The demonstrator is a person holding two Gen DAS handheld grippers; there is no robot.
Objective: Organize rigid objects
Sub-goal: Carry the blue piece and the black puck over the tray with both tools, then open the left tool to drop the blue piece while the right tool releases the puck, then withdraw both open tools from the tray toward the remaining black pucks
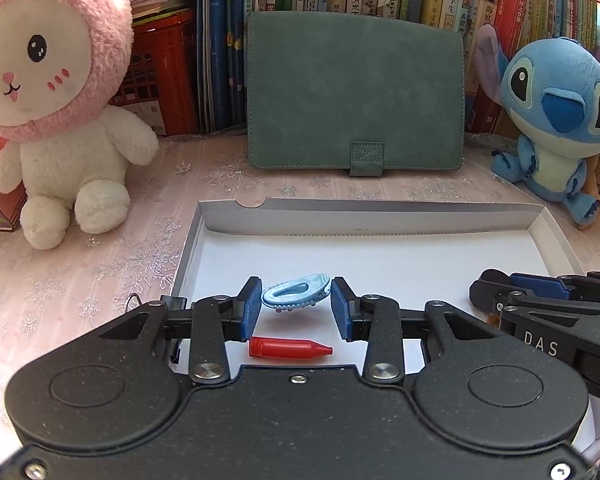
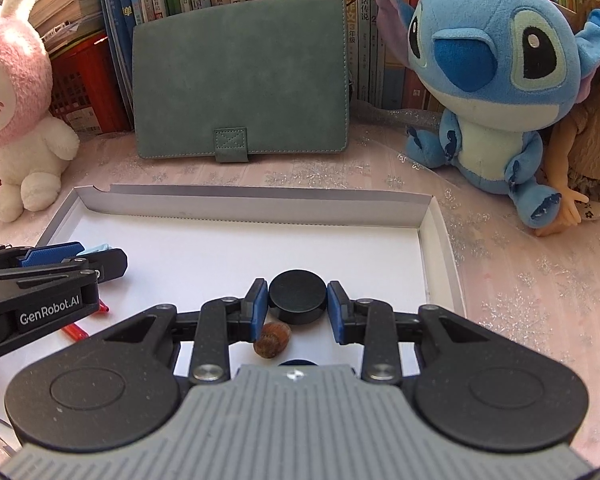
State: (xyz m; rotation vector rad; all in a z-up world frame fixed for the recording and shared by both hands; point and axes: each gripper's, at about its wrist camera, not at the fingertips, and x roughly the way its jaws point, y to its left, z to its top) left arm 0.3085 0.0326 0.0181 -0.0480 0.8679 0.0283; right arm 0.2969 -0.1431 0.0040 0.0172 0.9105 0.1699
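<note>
Both grippers hover over the white box [image 1: 556, 236] on the desk: left gripper [image 1: 296, 304] grips a light-blue clip [image 1: 296, 291] above a red cap [image 1: 288, 348]; right gripper [image 2: 298, 306] grips a black disc [image 2: 298, 295] beside a brown shell [image 2: 272, 338].

The white tray [image 2: 236, 240] has a broad bare floor toward its raised back flap [image 2: 256, 204], open from above. Near the front, a red cap [image 1: 288, 347], a brown shell [image 2: 272, 339] and a black disc [image 2: 298, 296] crowd it. Behind, a green case [image 2: 240, 76] and plush toys [image 2: 496, 80] block the way
</note>
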